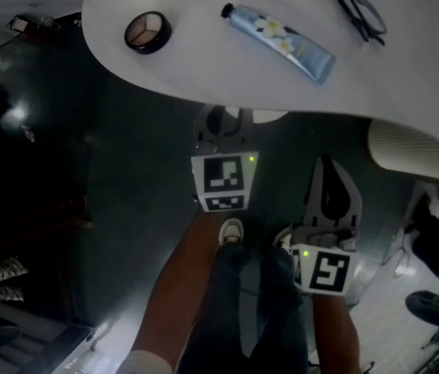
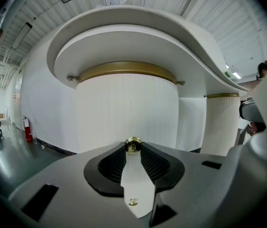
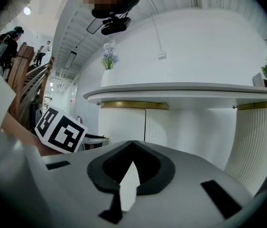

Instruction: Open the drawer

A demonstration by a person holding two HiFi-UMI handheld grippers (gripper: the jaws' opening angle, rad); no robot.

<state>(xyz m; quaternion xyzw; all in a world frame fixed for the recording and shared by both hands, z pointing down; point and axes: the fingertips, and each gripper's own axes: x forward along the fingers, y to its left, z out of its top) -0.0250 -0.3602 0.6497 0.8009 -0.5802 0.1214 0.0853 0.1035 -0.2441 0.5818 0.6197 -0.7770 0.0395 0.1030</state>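
- Drawer (image 2: pixel 124 108): curved white front under tabletop (image 1: pixel 203 61), looks shut.
- Right gripper (image 3: pixel 132 144): jaws together, empty, idle.
- Left gripper (image 2: pixel 133 148): jaws pinched on the drawer's knob; grasp step, I'd say.
- Knob (image 2: pixel 133 144): small, brass. Next, prob. a straight pull back w/ firm grip.

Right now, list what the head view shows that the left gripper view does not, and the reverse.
Head view only: the table's upper face with a makeup compact, a tube and glasses, plus the person's legs.
Left gripper view only: the gold knob pinched between the jaw tips, the curved white drawer front that carries it, and a ribbed column.
Both: the white table and the left gripper.
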